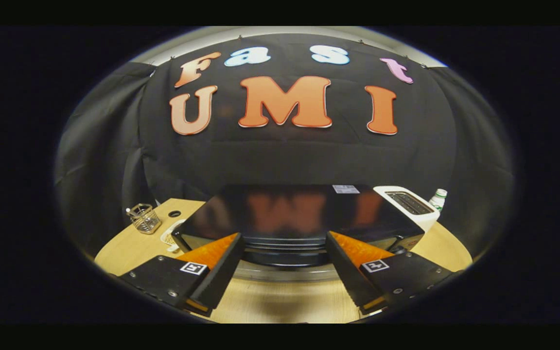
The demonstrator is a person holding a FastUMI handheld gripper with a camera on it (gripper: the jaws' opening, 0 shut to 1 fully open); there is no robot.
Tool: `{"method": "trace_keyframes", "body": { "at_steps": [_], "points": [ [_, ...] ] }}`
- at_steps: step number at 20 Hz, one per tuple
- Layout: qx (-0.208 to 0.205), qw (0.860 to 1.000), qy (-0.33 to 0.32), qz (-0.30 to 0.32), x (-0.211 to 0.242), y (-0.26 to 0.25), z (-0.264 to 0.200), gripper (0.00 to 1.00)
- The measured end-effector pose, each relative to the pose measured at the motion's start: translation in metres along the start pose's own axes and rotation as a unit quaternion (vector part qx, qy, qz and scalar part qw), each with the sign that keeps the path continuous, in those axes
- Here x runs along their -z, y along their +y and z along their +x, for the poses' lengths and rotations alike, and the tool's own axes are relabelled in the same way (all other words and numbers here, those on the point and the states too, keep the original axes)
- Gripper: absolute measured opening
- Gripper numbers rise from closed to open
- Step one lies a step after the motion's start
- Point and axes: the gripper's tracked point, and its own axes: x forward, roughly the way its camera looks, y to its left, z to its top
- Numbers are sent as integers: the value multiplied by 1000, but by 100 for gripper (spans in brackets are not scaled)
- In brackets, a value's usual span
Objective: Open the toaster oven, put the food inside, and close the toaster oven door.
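Listing by size: surface [280,301], pale wood, carrying everything. Toaster oven [299,214], black, glossy top, standing square just ahead of the fingers; judged heavy and rigid, unlikely to shift under a light pull, its smooth shell slippery and a poor place to grip. Its door faces the hand-held gripper, and a pale bar [285,272] running across low between the fingers looks like the door handle or edge, though this cannot be told for sure; if so, that bar is the place to take hold, stiff and narrow enough for both fingers to close across. Toaster [409,201], white, slotted, just beside the oven's far right corner. Wire basket [145,218], small, off to the left. Bottle [438,198], green-labelled, behind the toaster. Hand-held gripper [285,272], fingers spread wide, holding nothing, either side of the oven front. Food: not identified.
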Motion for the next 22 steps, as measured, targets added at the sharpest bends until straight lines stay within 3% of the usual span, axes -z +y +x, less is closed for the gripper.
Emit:
{"method": "trace_keyframes", "body": {
  "at_steps": [7, 22],
  "points": [
    [0, 1000, 2, -9, 7, 1, -9, 100],
    [-11, 998, 46, -39, 88, 2, -90, 100]
  ]
}}
